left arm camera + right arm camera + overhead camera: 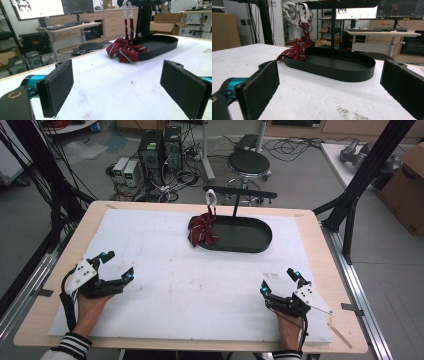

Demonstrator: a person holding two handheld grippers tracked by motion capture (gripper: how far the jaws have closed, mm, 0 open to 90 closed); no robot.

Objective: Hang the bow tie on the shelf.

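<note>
A dark red striped bow tie (202, 229) hangs by a white loop (211, 198) from the crossbar of a black stand (240, 195), draped over the left rim of the stand's black oval tray (250, 240). It shows in the left gripper view as the bow tie (125, 50) and in the right gripper view as the bow tie (297, 51) beside the tray (352, 72). My left gripper (118, 265) rests open at the table's near left. My right gripper (278, 281) rests open at the near right. Both jaws hold nothing.
A white sheet (165, 280) covers the wooden table (320, 235). Beyond the far edge stand a stool (248, 164), computer towers (160, 150) and cables. Black frame posts (365, 175) rise on the right; a cardboard box (407, 185) sits past them.
</note>
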